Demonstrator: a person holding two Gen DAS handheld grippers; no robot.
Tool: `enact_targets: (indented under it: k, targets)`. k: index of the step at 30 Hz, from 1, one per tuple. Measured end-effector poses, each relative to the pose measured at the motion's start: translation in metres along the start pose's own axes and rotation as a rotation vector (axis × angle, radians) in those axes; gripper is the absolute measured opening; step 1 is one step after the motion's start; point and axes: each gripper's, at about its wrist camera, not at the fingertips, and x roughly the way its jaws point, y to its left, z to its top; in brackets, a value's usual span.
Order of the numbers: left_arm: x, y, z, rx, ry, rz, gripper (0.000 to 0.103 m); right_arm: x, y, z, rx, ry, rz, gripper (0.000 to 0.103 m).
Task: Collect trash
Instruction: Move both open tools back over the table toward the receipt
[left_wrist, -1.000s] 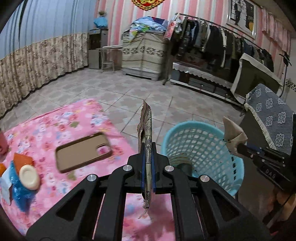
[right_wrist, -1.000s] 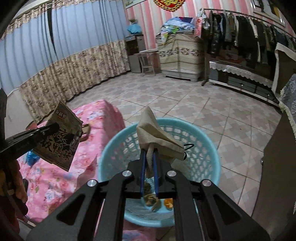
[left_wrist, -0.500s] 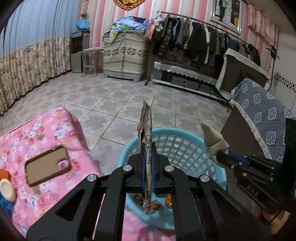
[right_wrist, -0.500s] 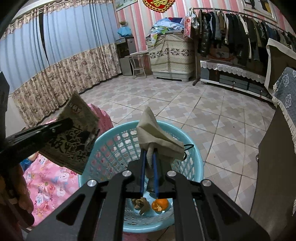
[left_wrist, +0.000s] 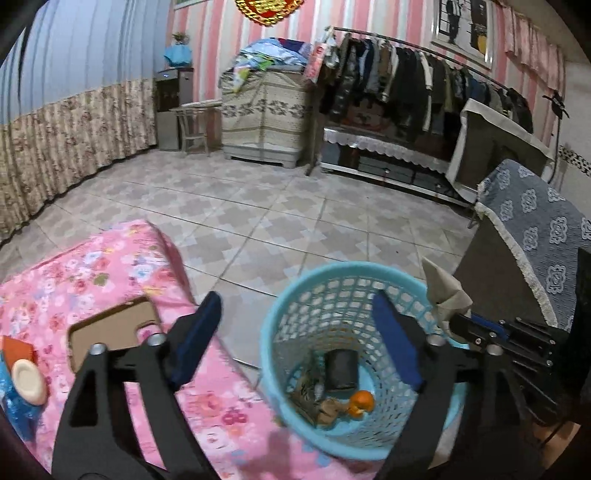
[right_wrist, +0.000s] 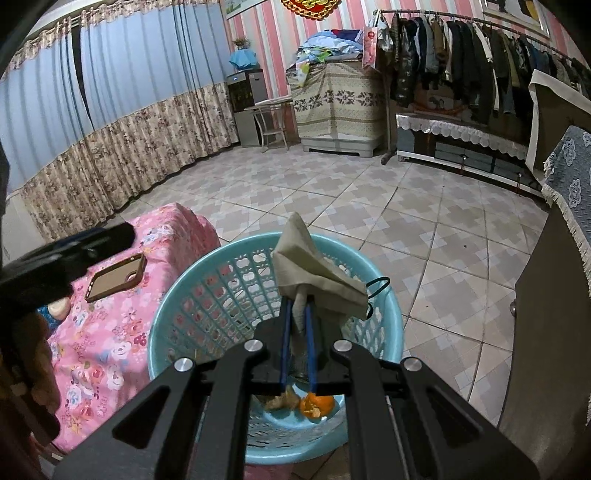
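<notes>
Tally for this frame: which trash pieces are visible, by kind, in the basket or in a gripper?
Beige napkin, held in the right gripper: 1
Dark packet in the blue basket: 1
Orange peel: 1
Patterned wrapper: 1
Brown crumpled scrap: 1
Total: 5

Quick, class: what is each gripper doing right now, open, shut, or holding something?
Left gripper: open, jaws just opened, nothing between them, over the blue basket.
Right gripper: shut on the crumpled tissue.
</notes>
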Motion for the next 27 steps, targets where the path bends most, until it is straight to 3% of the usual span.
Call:
enact_targets:
  k: [3,11,12,14,15,16,20,22,27]
  targets:
    - [-0.011,0.013,-0.001,-0.009,-0.006,0.032,0.098,0.006,0.006,-0.003,-0.003,0.011,0.009,0.008]
    - [-0.04,0.047,-0.012,-0.019,-0.021,0.097,0.098,0.03,0.022,-0.005,0.008,0.051,0.017,0.011]
    - [-0.042,0.051,-0.014,-0.024,-0.022,0.1,0.098,0.032,0.022,-0.006,0.01,0.059,0.011,0.017]
    - [-0.051,0.063,-0.02,-0.042,-0.028,0.118,0.098,0.036,0.023,-0.009,0.022,0.064,-0.006,0.038]
    - [-0.054,0.068,-0.022,-0.046,-0.028,0.129,0.098,0.036,0.024,-0.011,0.03,0.058,-0.024,0.059]
    - [-0.059,0.074,-0.025,-0.049,-0.026,0.144,0.098,0.035,0.023,-0.012,0.033,0.053,-0.03,0.07]
    - [-0.077,0.099,-0.036,-0.06,-0.028,0.198,0.098,0.033,0.03,-0.016,0.04,0.054,-0.04,0.071]
    - [-0.087,0.115,-0.041,-0.076,-0.039,0.223,0.098,0.027,0.037,-0.016,0.039,0.025,-0.043,0.083]
    - [-0.114,0.152,-0.057,-0.099,-0.045,0.302,0.098,0.008,0.078,-0.013,-0.02,-0.049,-0.007,0.09]
